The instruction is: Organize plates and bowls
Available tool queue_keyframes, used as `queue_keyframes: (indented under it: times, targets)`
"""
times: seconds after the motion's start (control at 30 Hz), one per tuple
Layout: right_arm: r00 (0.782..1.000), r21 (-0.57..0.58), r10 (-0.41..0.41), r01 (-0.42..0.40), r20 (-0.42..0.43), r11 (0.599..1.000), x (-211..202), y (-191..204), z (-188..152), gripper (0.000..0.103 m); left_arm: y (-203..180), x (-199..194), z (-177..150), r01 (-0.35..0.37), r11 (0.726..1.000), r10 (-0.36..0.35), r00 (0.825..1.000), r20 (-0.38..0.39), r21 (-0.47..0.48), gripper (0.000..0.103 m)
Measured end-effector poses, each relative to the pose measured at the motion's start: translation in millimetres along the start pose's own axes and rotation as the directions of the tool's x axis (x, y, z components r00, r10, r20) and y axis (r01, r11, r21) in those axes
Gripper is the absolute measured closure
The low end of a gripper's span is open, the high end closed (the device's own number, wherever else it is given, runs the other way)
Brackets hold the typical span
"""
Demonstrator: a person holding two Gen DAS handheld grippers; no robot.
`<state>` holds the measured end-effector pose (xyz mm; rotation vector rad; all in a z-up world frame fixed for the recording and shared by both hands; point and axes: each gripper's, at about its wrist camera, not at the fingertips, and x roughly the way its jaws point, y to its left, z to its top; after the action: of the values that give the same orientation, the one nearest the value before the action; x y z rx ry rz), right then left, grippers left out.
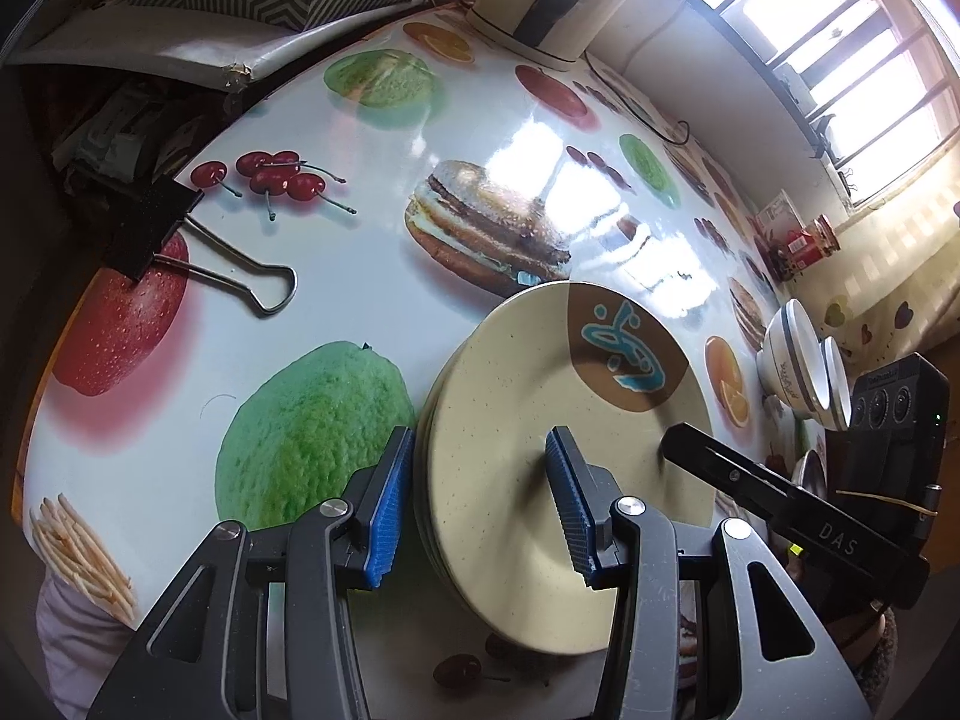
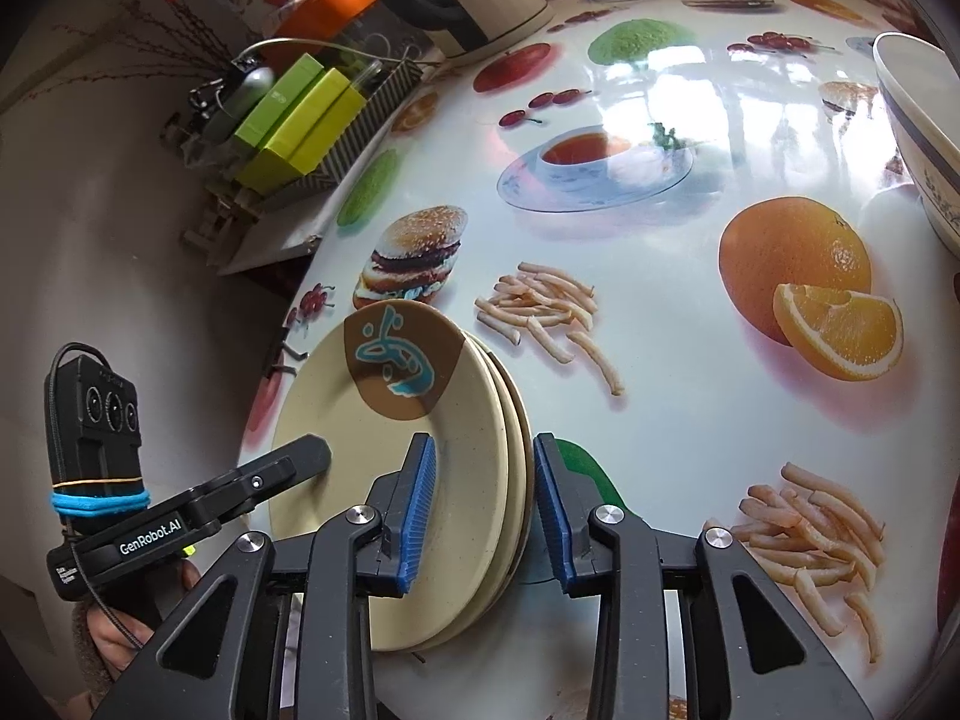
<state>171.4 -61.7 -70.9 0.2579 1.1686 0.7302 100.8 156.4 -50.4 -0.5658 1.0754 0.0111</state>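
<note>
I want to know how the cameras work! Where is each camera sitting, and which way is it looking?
Left wrist view: sits on the left gripper, looking down along its blue fingers at the stack of plates; the right gripper pokes in from the right.
Right wrist view: sits on the right gripper, looking down at the same plates from the other side; the left gripper and a hand show at left.
Both share the plates, the picture tablecloth and the white bowls.

A: What colours are seen on the plates (image 2: 456, 498)?
B: Speckled cream, with a brown patch bearing a teal squiggle.
A: And the counter (image 2: 690, 360)?
B: Glossy white, printed with oranges, fries, burgers, cherries.
</note>
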Motion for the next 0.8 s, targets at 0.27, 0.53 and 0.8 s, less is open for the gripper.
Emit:
queue_keyframes:
  times: [0.27, 0.53, 0.8]
  targets:
    - [1.0, 0.008, -0.022, 0.022, 0.019, 1.0, -1, -5, 27, 0.072, -9, 13, 33, -0.005, 1.0, 0.005, 1.0, -0.002, 0.03, 0.058]
    - [0.999, 0.025, -0.041, 0.04, 0.033, 0.999, 3, -14, 62, 0.074, -23, 22, 67, 0.006, 0.998, -0.007, 1.0, 0.013, 0.068, 0.06]
    - [0.999, 0.048, -0.035, 0.034, 0.028, 0.998, 11, -25, 79, 0.074, -26, 33, 76, -0.003, 0.998, 0.003, 1.0, 0.003, 0.061, 0.06]
